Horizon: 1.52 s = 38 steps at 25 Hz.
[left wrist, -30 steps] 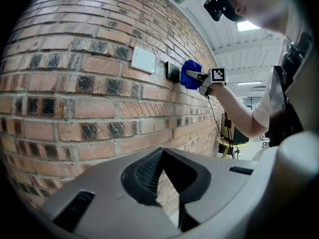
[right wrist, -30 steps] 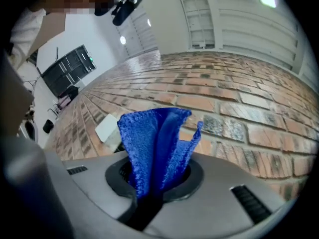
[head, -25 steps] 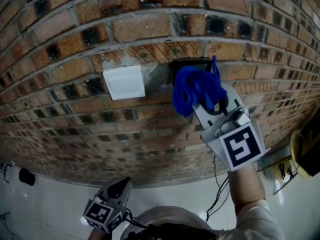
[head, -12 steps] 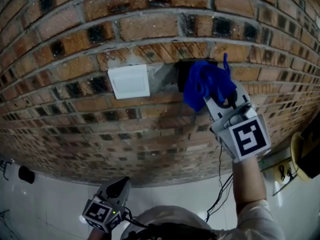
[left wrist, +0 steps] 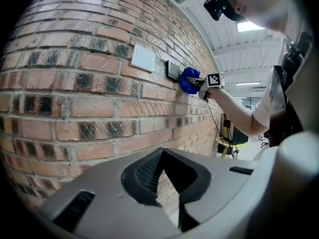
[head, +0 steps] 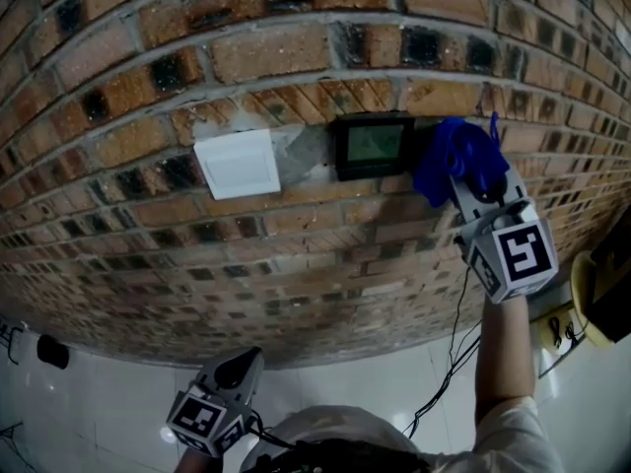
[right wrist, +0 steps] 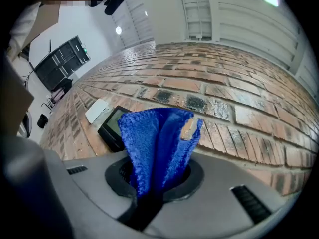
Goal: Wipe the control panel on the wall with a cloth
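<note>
Left gripper (left wrist: pixel 162 176) held low, jaws all but together on nothing, right gripper (right wrist: pixel 157 183) raised, clamped on blue cloth (right wrist: pixel 157 146), cloth against brick wall (head: pixel 296 57) just right of panel (head: pixel 373 146), white plate (head: pixel 237 164) beyond, left of panel.

A black frame and grey-green screen are shown by the control panel (head: pixel 373 147). Just right of it, the cloth (head: pixel 455 159) is seen in bright blue; left of it, a plain white plate (head: pixel 237 164). The wall (head: pixel 296 264) around it is patterned in red-brown, black-mottled bricks, grey-jointed.
</note>
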Available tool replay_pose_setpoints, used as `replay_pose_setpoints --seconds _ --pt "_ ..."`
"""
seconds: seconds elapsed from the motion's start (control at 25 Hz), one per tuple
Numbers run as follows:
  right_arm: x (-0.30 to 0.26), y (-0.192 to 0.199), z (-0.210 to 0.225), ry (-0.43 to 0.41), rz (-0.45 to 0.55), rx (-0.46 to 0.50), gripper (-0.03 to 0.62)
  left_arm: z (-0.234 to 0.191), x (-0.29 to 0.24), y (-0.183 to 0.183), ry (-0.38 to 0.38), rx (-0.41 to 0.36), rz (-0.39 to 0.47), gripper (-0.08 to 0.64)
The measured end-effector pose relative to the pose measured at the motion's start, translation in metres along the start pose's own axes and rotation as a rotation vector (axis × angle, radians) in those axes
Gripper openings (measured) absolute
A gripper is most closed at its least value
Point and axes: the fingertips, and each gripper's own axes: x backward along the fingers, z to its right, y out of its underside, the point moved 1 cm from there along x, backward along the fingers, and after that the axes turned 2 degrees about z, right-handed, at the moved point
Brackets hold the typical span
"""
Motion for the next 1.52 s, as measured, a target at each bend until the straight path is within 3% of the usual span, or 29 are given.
replay_pose_setpoints --seconds 0.16,0.44,0.64,0.88,1.28,1.52 --pt "0.005 -0.021 -0.016 -0.005 0.041 0.009 0.089 -0.004 0.003 0.000 -0.008 0.004 0.003 0.002" --pt "-0.025 -0.063 -0.116 -0.207 0.114 0.008 0.089 -0.011 0.010 0.002 -0.019 0.004 0.008 0.002" --pt "-0.053 -0.071 -0.147 -0.246 0.121 -0.030 0.089 -0.018 0.018 0.004 -0.039 0.014 0.008 0.002" --pt "-0.041 -0.064 -0.121 -0.188 0.113 -0.047 0.089 -0.019 0.015 0.005 -0.037 0.023 0.000 0.001" --pt "-0.001 -0.025 -0.020 0.002 0.043 0.007 0.089 0.009 -0.020 -0.002 0.037 -0.013 -0.018 0.001" --pt "0.005 -0.003 0.014 0.039 0.032 0.029 0.089 0.019 -0.031 -0.003 0.037 -0.021 -0.029 0.002"
